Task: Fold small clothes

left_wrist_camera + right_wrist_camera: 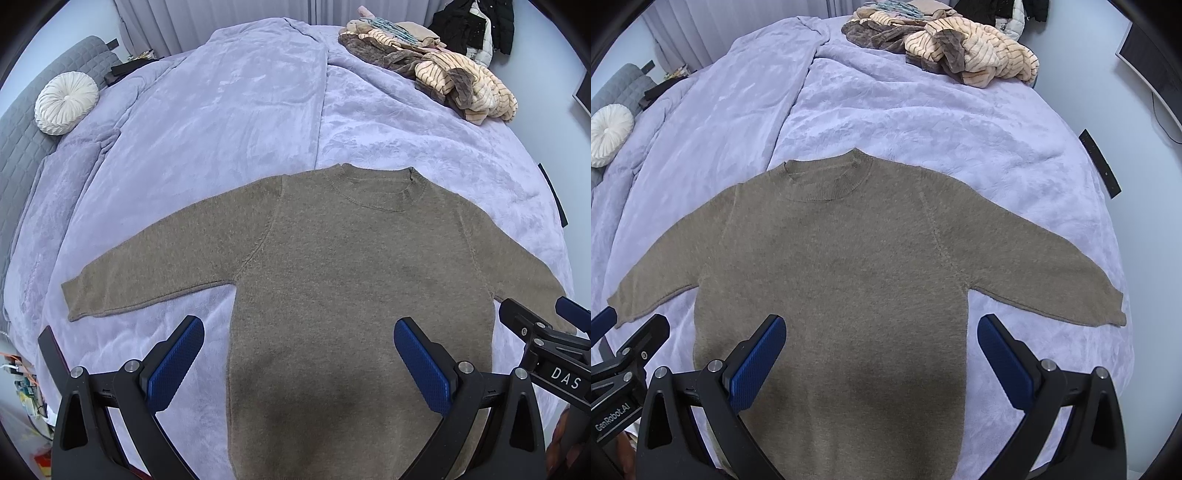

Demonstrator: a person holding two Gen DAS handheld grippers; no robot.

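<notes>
A brown knit sweater (332,277) lies flat on the lavender blanket (221,110), collar away from me, both sleeves spread out sideways. It also shows in the right wrist view (831,277). My left gripper (299,339) is open and empty, held above the sweater's lower left edge. My right gripper (881,338) is open and empty, above the sweater's lower right edge. The right gripper shows at the right edge of the left wrist view (546,332). The left gripper shows at the left edge of the right wrist view (624,347).
A heap of striped cream and brown fleece clothes (454,81) lies at the far right of the bed, also in the right wrist view (960,48). A round white cushion (66,103) rests on a grey headboard (22,140) at the left. Dark clothes (476,26) hang behind.
</notes>
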